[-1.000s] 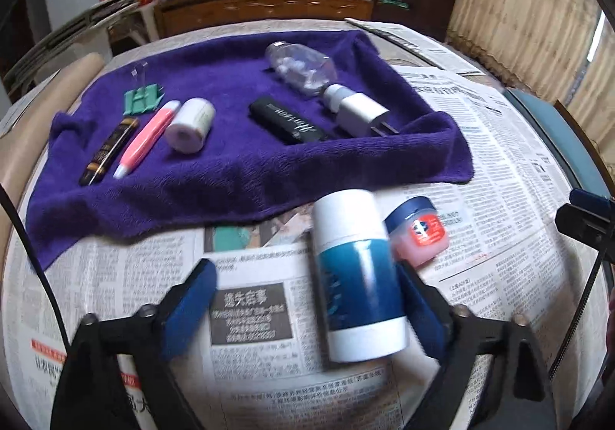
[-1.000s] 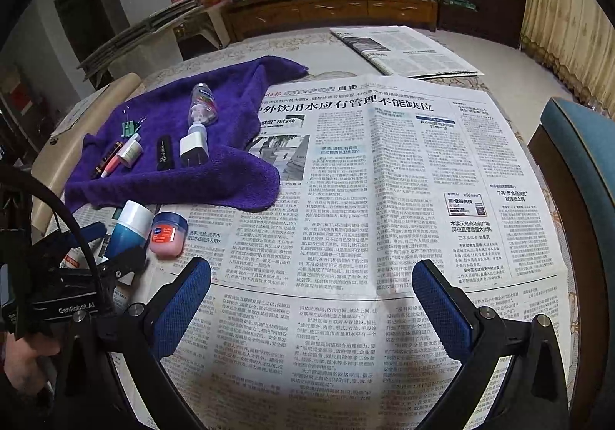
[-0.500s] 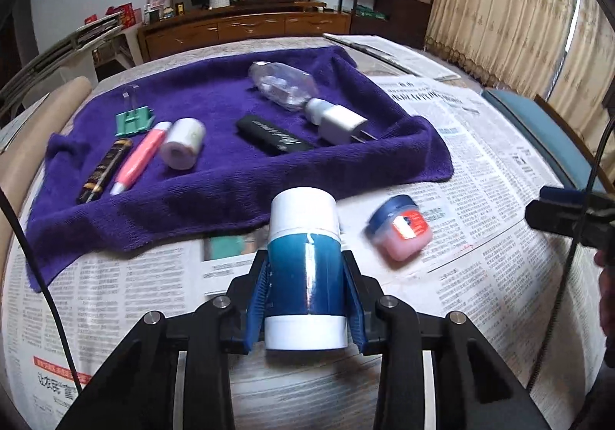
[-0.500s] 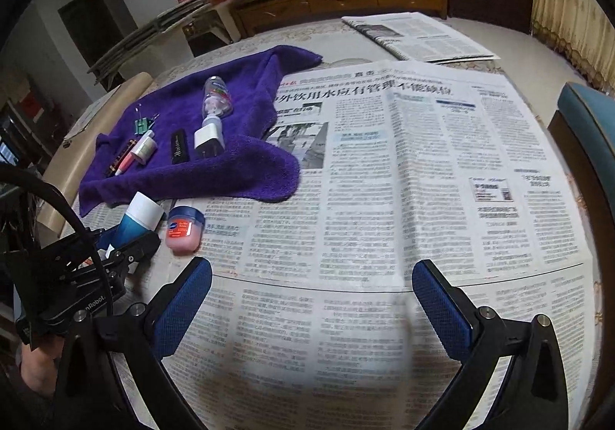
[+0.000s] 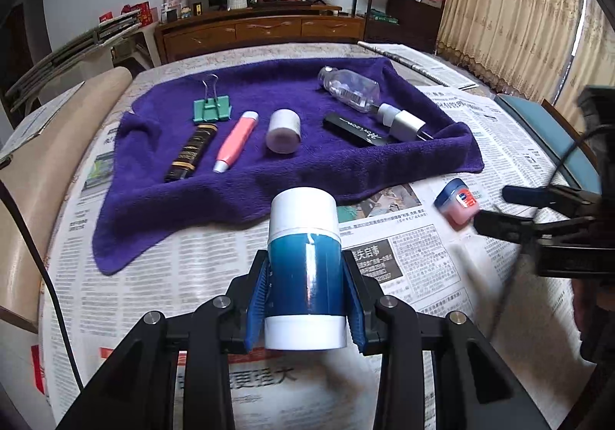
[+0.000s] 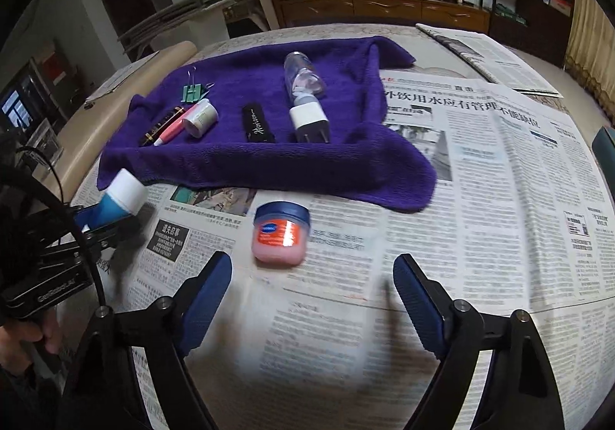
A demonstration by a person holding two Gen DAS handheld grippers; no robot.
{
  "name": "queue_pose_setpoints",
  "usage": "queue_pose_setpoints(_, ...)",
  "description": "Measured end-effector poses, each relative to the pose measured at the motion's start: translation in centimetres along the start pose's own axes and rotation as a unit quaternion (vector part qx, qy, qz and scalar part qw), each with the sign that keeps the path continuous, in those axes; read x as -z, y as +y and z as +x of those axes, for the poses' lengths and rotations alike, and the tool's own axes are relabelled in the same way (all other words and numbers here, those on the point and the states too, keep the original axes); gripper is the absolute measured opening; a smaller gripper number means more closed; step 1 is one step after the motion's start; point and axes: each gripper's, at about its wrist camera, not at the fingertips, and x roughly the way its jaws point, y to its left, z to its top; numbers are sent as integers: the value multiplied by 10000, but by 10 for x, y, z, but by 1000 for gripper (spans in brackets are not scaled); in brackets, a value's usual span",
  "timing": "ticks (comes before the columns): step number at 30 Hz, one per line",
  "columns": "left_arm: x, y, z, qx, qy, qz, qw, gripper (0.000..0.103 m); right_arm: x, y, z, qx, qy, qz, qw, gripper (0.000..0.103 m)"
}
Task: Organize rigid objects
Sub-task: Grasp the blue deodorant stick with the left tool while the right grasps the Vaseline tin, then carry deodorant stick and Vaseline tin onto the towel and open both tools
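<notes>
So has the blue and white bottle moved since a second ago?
Yes. The left gripper has closed on the blue and white bottle and carried it off the newspaper, toward the purple towel.

A white-capped blue tube (image 5: 305, 268) is clamped off the newspaper; a small pink jar (image 6: 280, 235) stands nearby.

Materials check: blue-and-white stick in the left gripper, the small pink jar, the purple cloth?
Stick: likely hard plastic, glossy; a bright streak of glare runs down its blue body.
Pink jar: probably translucent plastic with a blue lid and printed label, slightly blurred.
Purple cloth: soft pile fabric, matte and fuzzy, perhaps microfibre or terry.
</notes>
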Motion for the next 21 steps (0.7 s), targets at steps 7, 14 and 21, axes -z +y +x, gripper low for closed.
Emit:
queue_pose_setpoints(7, 4, 12, -5, 147, -40, -116, 9998, 34, -1, 26, 15, 357, -49, -87, 9993, 64)
queue_pose_setpoints(14, 4, 16, -10, 263, -115, -210, 9994, 34, 2, 44, 19, 666, -300, -272, 9970, 48)
queue_pose_setpoints(21, 6, 18, -15, 318, -174, -215, 9991, 34, 2, 40, 19, 629, -391, -294, 9968, 37)
